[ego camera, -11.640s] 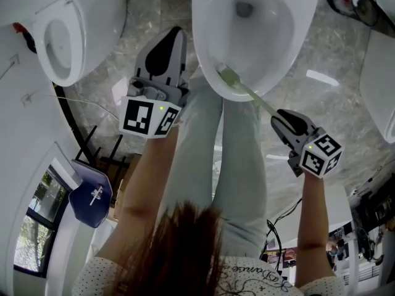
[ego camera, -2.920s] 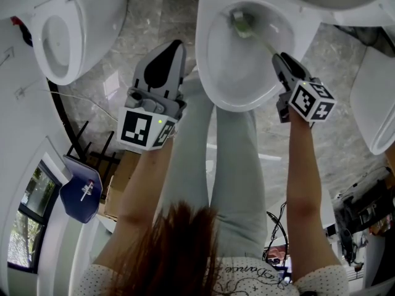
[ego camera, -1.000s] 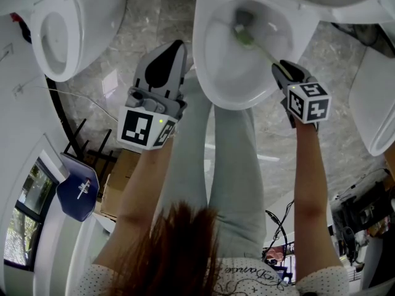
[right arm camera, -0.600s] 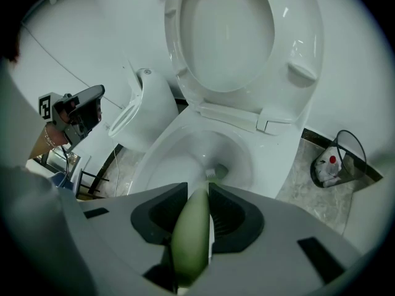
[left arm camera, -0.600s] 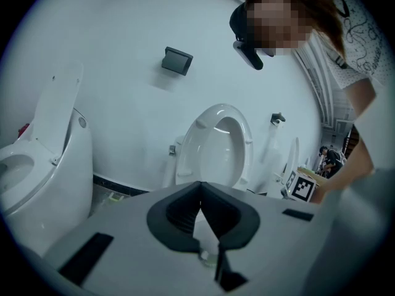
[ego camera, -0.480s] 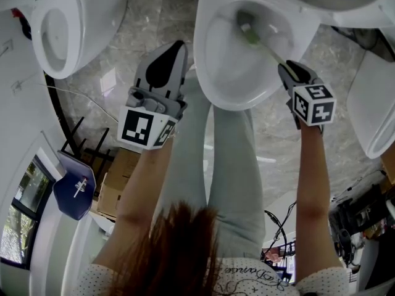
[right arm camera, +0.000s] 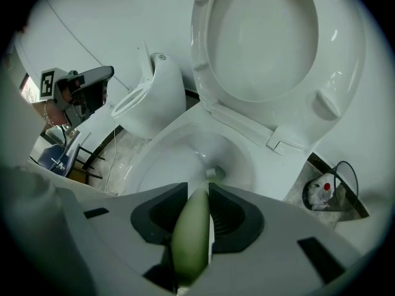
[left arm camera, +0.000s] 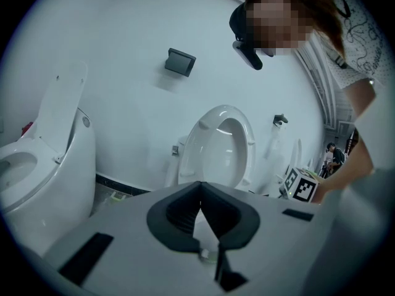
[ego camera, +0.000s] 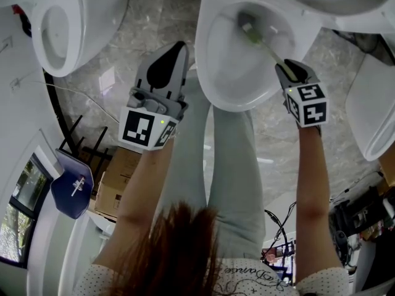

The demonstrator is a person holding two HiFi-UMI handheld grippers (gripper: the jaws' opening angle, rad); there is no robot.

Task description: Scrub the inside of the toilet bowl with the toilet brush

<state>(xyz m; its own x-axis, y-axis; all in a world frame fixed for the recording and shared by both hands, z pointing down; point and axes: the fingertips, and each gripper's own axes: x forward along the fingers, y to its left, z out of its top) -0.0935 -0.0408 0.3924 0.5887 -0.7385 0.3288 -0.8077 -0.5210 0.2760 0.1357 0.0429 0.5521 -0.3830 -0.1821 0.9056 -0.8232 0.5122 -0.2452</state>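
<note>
**Head view: brush deep in the bowl, right jaws clamped on its handle**

There's the toilet brush [ego camera: 249, 31], with a pale green handle and a small whitish bristle head. It lies slantwise across the inside of the toilet bowl [ego camera: 225, 73], its head close to the bowl's dark outlet. The right gripper [ego camera: 286, 68] sits at the bowl's near-right rim. Its own view settles the grip: the jaws are closed tight on the green handle, which runs out between them to the bristles low in the bowl. That same right gripper view shows the raised seat [right arm camera: 265, 48] whole, upright behind the bowl, where the head view catches only part of it. Over to the left gripper [ego camera: 173, 53], held above the marble floor [ego camera: 142, 11] just left of the bowl. The left gripper view shows its jaws tip to tip with nothing between them. A second toilet [ego camera: 58, 29] stands further left of the bowl.
</note>
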